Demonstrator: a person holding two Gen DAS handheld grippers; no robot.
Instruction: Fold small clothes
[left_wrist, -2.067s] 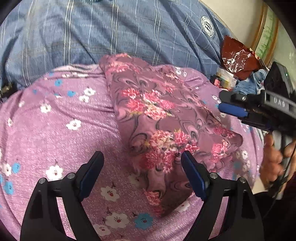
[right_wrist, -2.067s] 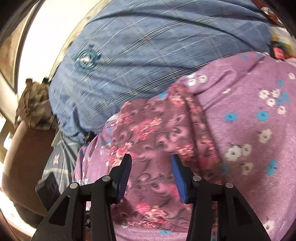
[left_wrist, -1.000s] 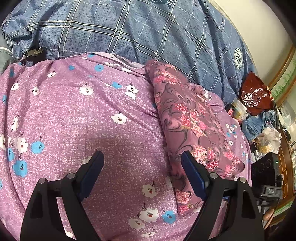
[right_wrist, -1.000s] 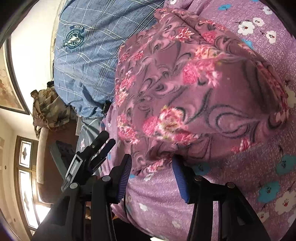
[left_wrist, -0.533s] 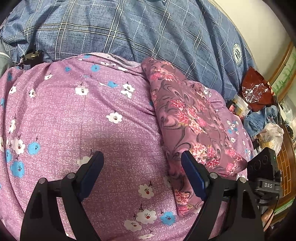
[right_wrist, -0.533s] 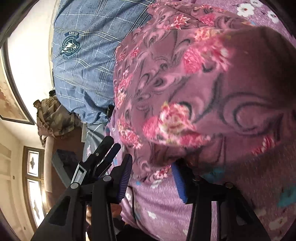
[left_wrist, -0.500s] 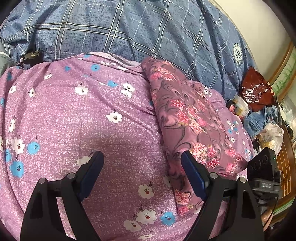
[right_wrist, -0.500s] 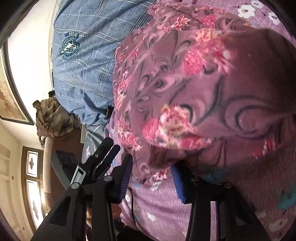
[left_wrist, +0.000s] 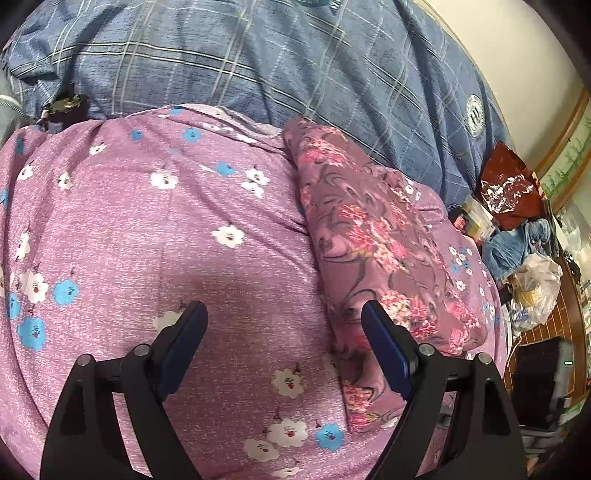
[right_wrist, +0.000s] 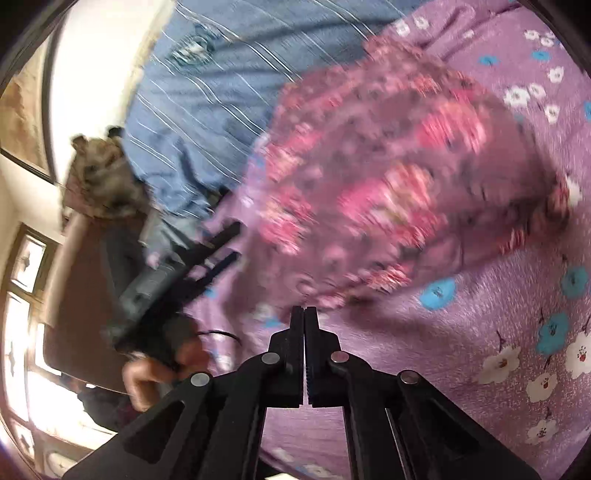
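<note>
Your right claw (right_wrist: 304, 314) is shut empty just short of the folded floral garment (right_wrist: 388, 177), left claw (left_wrist: 284, 328) wide beside it; judged next: re-open and re-grip its hem.

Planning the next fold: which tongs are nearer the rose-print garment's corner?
Right. The right tongs, shut, sit just short of the rose-print garment corner; the left tongs hover open over the lilac cloth beside it.
</note>
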